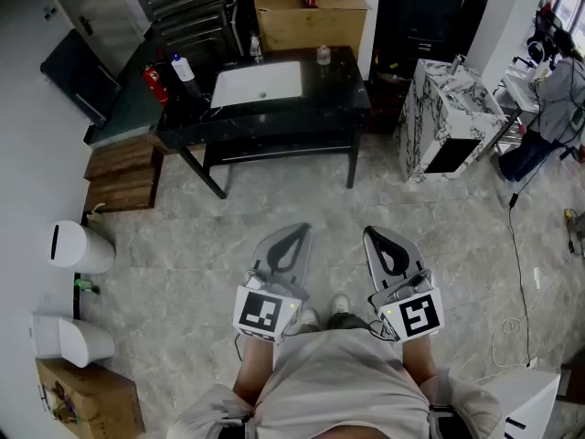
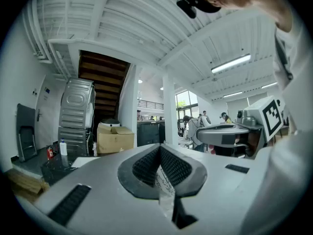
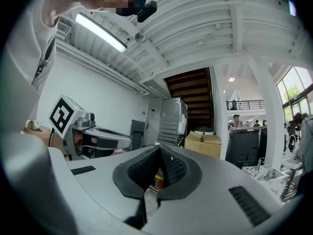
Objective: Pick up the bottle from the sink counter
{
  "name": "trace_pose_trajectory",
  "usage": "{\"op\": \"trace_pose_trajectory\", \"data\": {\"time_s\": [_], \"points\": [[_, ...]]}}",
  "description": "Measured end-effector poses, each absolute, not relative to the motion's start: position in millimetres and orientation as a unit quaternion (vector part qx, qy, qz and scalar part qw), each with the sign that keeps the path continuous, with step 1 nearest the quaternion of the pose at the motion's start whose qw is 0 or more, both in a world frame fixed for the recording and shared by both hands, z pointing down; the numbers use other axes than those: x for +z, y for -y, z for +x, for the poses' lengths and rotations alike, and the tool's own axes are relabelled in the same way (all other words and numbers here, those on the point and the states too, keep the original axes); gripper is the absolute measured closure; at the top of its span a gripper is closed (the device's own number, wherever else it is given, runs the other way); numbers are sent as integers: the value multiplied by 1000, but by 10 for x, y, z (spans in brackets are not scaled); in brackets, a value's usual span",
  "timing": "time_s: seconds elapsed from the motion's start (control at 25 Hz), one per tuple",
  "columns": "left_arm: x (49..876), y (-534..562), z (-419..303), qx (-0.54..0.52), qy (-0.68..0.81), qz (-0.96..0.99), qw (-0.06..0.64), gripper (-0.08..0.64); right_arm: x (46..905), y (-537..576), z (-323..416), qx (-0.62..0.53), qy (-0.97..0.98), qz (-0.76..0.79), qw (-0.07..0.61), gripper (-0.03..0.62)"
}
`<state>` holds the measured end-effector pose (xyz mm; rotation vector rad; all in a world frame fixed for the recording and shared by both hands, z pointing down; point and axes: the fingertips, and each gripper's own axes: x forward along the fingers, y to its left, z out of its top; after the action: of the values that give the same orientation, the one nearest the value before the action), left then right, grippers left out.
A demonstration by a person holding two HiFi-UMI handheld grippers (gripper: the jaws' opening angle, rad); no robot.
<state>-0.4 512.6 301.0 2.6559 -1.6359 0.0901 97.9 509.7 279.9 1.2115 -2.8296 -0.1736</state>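
A black sink counter [image 1: 315, 108] with a white basin [image 1: 259, 84] stands far ahead across the tiled floor. On its left end stand a white bottle with a blue cap [image 1: 183, 68] and a red bottle [image 1: 155, 83]. A small clear bottle [image 1: 323, 55] sits at the back right. My left gripper [image 1: 294, 230] and right gripper [image 1: 373, 235] are held level near my body, well short of the counter. Both are shut with nothing between the jaws. The left gripper view shows its jaws [image 2: 159, 149] closed and the white bottle [image 2: 62, 147] far off to the left.
Cardboard boxes [image 1: 309, 7] stand behind the counter. A marble-patterned cabinet [image 1: 448, 117] is to its right, wooden steps [image 1: 123, 172] to its left. White bins [image 1: 80, 246] line the left wall. A cable [image 1: 523, 273] lies on the floor at right, and a person [image 1: 558, 94] is at the far right.
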Motion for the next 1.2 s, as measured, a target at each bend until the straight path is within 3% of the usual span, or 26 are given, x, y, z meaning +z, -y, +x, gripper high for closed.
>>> {"op": "trace_pose_trajectory", "data": {"time_s": [0.6,1.2], "points": [[2920,-4732,447,18,549,836,9,558,2869,-4641,1408,-45,925,377,12,597],[2977,-4215,442,34,546,837,9,558,2925,-4137,1317,-42,929,366,18,597]]}}
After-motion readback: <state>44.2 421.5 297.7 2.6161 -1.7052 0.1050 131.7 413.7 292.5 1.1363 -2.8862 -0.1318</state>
